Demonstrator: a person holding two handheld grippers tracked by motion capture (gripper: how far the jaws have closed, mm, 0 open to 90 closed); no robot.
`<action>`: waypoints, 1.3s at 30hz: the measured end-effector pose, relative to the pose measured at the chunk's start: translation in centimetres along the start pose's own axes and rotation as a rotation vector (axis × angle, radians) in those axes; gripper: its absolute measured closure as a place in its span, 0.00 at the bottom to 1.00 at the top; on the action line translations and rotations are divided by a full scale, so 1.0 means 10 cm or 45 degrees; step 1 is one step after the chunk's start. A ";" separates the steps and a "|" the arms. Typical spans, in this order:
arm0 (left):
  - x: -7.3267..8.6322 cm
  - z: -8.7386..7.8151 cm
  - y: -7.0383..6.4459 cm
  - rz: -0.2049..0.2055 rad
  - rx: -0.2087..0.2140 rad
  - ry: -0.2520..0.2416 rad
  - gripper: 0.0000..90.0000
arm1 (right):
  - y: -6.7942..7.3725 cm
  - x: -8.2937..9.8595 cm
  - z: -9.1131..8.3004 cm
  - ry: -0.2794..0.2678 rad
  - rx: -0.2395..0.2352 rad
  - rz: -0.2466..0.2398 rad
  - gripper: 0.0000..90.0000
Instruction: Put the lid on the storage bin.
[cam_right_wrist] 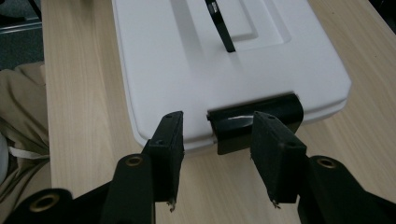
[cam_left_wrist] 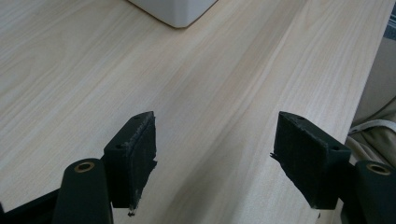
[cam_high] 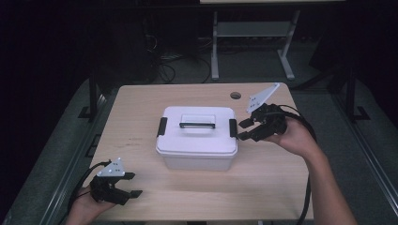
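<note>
A white plastic box [cam_high: 197, 138] with a lid, a black carry handle [cam_high: 197, 125] and a black latch at each end stands in the middle of the wooden table [cam_high: 141, 98]. My right gripper [cam_high: 245, 129] is open just off the box's right end, its jaws pointing at the right latch [cam_high: 233, 127]. In the right gripper view the latch [cam_right_wrist: 254, 122] lies just beyond the open gripper [cam_right_wrist: 219, 145], touching neither pad. My left gripper [cam_high: 133, 184] rests open near the table's front left corner, with bare wood between its jaws [cam_left_wrist: 215, 149]. A corner of the box [cam_left_wrist: 175, 11] is far ahead of it.
A round cable hole [cam_high: 235, 95] sits in the table's far right part. Beyond the table, the legs of another white desk [cam_high: 215, 47] and loose cables lie on a dark floor. Beige cloth [cam_right_wrist: 18, 121] hangs past the table edge.
</note>
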State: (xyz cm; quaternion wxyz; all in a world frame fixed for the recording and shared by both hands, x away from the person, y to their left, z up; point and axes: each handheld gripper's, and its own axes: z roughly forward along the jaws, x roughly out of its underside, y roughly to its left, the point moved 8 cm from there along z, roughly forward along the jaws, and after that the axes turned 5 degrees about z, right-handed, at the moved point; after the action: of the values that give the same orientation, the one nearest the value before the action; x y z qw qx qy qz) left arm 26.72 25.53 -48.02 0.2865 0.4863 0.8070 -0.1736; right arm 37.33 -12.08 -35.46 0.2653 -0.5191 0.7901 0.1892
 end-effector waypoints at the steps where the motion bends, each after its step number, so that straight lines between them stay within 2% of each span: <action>1: 0.00 0.00 0.00 0.000 0.002 0.003 0.33 | 0.00 0.01 0.00 0.000 0.000 0.002 0.59; 26: 0.01 0.01 -0.01 0.001 -0.003 0.013 0.33 | -0.01 0.37 -0.06 -0.007 0.023 0.082 0.56; 39: 0.01 0.01 -0.02 0.001 -0.003 0.013 0.33 | 0.00 0.64 -0.04 -0.020 0.015 0.139 0.53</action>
State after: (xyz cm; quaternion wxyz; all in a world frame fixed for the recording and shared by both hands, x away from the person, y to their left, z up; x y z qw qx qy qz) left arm 26.54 25.49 -48.18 0.2829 0.4871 0.8086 -0.1701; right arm 35.23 -16.86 -39.10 0.2638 -0.4723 0.8162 0.2027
